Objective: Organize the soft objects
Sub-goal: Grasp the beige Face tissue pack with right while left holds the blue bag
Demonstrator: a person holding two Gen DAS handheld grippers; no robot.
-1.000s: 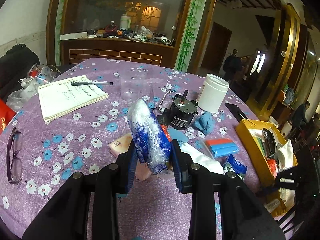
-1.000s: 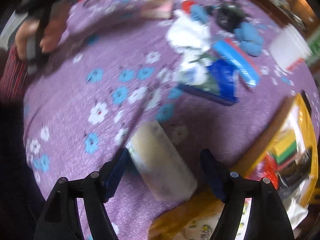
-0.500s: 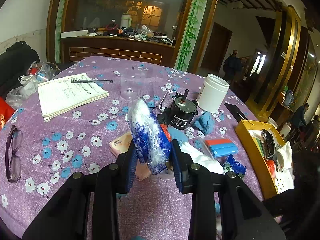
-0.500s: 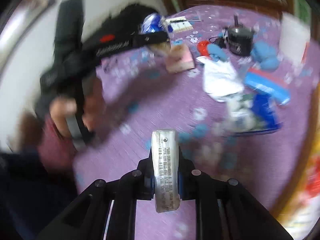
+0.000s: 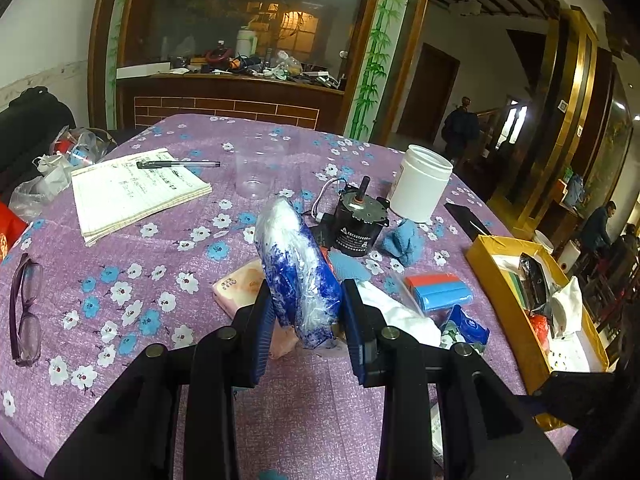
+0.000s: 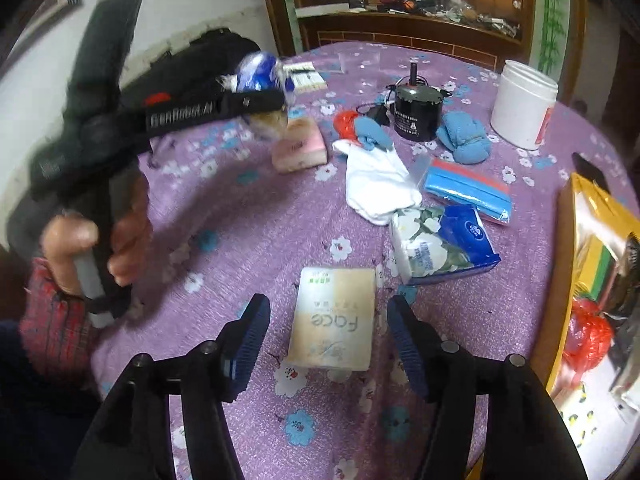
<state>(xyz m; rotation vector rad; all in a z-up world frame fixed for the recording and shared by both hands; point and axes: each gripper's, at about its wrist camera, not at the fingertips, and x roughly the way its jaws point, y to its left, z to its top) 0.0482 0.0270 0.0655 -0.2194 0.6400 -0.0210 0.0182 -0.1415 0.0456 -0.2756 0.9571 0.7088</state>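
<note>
Tissue pack [image 6: 334,316] lies flat on the table [image 6: 240,216], between the right claw [image 6: 328,344] fingers, untouched. Behind it to the right: wipes pack [image 6: 444,244]; further back a folded cloth [image 6: 376,184]. Motor [image 6: 416,110] stands behind that, jar [image 6: 522,104] to its right. Box [image 6: 564,248] at the right table edge. Left claw [image 5: 306,320] holds a wrapped bundle [image 5: 296,268] upright, probably clear of the table.

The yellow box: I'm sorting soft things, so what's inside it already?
Inside the yellow box lie a white cloth, a dark pouch and something red. Whatever lies beneath them is covered.
</note>
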